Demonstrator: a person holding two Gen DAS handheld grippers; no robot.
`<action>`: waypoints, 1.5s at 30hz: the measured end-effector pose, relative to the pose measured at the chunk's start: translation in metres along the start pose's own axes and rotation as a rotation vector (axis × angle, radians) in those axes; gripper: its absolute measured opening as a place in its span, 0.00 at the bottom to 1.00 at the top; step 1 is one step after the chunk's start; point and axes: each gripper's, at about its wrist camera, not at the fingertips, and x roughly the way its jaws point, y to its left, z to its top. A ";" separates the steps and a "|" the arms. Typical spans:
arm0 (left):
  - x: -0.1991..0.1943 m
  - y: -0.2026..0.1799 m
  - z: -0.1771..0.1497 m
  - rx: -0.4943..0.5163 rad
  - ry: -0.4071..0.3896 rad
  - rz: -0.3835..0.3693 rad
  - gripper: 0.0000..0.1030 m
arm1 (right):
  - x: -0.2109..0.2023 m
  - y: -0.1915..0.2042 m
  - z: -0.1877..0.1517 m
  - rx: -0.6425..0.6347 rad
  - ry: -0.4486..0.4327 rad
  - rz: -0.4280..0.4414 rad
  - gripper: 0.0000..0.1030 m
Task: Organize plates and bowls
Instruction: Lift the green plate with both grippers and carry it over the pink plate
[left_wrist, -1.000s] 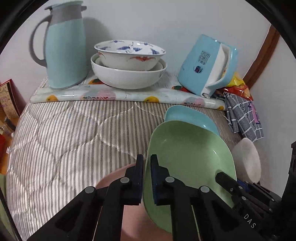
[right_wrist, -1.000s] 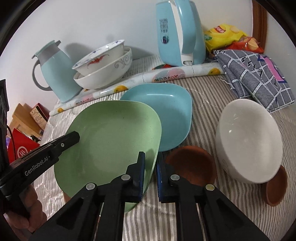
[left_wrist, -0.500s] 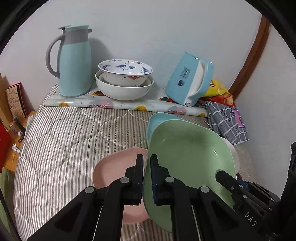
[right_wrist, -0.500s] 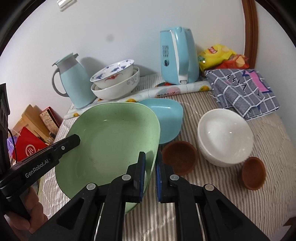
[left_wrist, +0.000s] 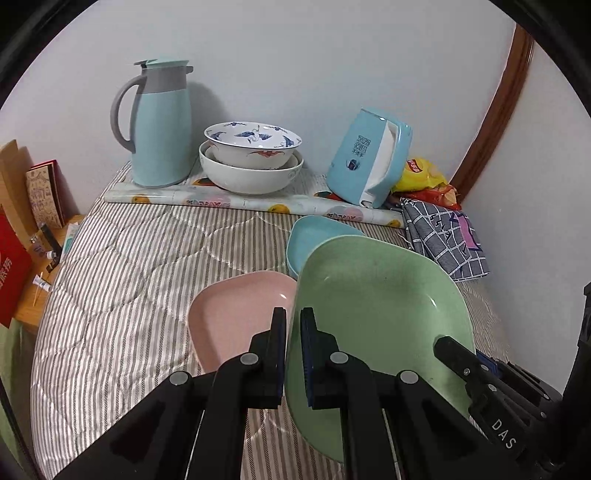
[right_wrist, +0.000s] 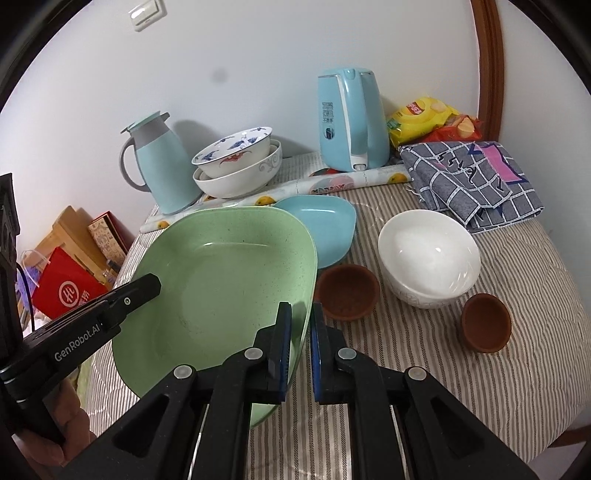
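Both grippers hold one green plate (left_wrist: 380, 295) in the air above the striped table. My left gripper (left_wrist: 293, 325) is shut on its left rim. My right gripper (right_wrist: 301, 321) is shut on its right rim (right_wrist: 221, 280). A pink plate (left_wrist: 236, 314) lies on the table under the green plate's left edge. A blue plate (left_wrist: 314, 236) lies beyond it and also shows in the right wrist view (right_wrist: 325, 225). A white bowl (right_wrist: 428, 258) and two brown bowls (right_wrist: 347, 291) (right_wrist: 485, 323) stand to the right.
Two stacked patterned bowls (left_wrist: 251, 158), a blue thermos jug (left_wrist: 159, 122) and a blue kettle (left_wrist: 369, 158) stand at the back by the wall. A checked cloth (right_wrist: 472, 181) and snack bags (right_wrist: 424, 118) lie at the back right. Boxes (right_wrist: 70, 258) sit off the left edge.
Both grippers have lifted the green plate up and back from the table. The pink plate underneath has come into view.
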 end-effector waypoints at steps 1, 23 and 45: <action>-0.002 0.001 -0.001 -0.003 -0.001 0.002 0.08 | -0.001 0.002 -0.001 -0.004 -0.002 0.003 0.09; -0.013 0.023 -0.027 -0.032 0.011 0.040 0.08 | 0.003 0.021 -0.019 -0.044 0.009 0.042 0.08; 0.022 0.058 -0.044 -0.107 0.092 0.062 0.08 | 0.044 0.037 -0.030 -0.100 0.093 0.043 0.08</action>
